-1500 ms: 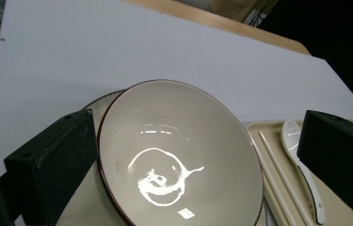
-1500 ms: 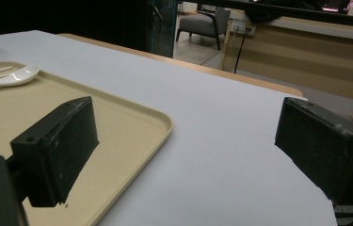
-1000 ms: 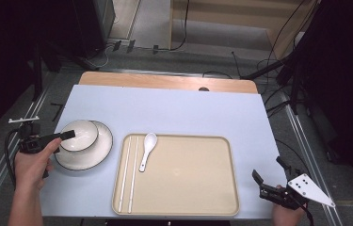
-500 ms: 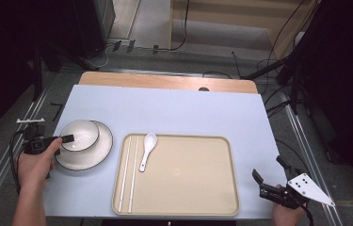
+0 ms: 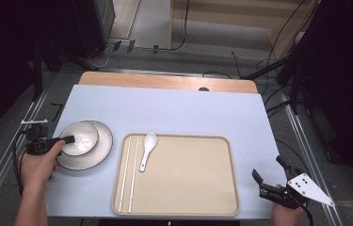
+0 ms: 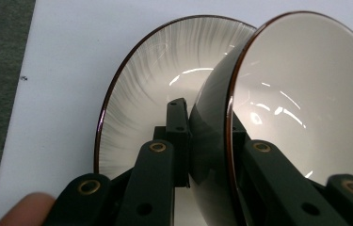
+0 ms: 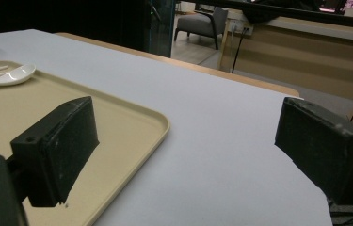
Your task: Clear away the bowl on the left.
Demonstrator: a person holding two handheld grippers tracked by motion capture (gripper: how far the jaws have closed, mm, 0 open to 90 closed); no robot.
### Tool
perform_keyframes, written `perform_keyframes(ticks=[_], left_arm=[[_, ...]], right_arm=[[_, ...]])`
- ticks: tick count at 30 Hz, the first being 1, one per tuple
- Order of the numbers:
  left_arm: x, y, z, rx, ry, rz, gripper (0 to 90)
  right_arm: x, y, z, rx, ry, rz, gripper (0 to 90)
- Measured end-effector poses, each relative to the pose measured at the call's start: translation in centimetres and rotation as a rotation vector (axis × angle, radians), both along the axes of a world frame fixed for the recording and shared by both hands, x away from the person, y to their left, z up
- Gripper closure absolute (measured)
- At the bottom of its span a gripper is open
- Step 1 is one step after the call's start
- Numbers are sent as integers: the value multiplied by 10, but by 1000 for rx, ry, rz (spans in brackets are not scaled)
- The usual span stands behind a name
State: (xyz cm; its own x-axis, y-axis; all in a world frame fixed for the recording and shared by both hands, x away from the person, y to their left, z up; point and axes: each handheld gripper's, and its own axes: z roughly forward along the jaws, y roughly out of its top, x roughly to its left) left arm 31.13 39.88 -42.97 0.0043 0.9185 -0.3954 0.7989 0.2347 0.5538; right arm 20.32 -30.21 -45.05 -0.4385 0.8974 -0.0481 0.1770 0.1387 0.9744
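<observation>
Two grippers work at a pale desk [image 5: 174,108]. Nearest, at the desk's front right corner, the right gripper [image 5: 270,181] rests with its jaws spread wide and nothing between them, just beside the beige tray [image 5: 188,174]. On the tray's left part lie white chopsticks [image 5: 128,172] and a white spoon [image 5: 147,149]. Farther left, the left gripper [image 5: 66,140] has just been closing its jaws and now clamps the rim of a white bowl [image 6: 296,108], one jaw inside, one outside. The bowl sits tilted in a dark-rimmed plate [image 6: 150,89].
</observation>
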Motion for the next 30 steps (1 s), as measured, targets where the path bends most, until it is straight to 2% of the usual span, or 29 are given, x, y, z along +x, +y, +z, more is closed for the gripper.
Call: perform_keyframes(ticks=[4,7,12,15,20,24,30], left_arm=[[-3,-1,1,29,-18,-25,808],[-5,-1,2,24,-44,-20,816],[-6,-4,4,54,-67,-23,821],[-7,-4,6,38,-82,-29,823],[-12,-5,16,18,-136,-36,824],[-16,-10,24,7,-179,-67,825],[-19,-20,31,-3,-214,-119,826]], right_arm=[[1,-1,-1,8,4,3,65],[1,-1,0,5,1,5,65],[-1,-3,0,16,-2,1,65],[0,-3,0,18,-1,-1,65],[0,-2,0,13,0,2,64],[-1,-3,1,19,-5,-2,65],[-1,-4,1,18,-10,-2,65]])
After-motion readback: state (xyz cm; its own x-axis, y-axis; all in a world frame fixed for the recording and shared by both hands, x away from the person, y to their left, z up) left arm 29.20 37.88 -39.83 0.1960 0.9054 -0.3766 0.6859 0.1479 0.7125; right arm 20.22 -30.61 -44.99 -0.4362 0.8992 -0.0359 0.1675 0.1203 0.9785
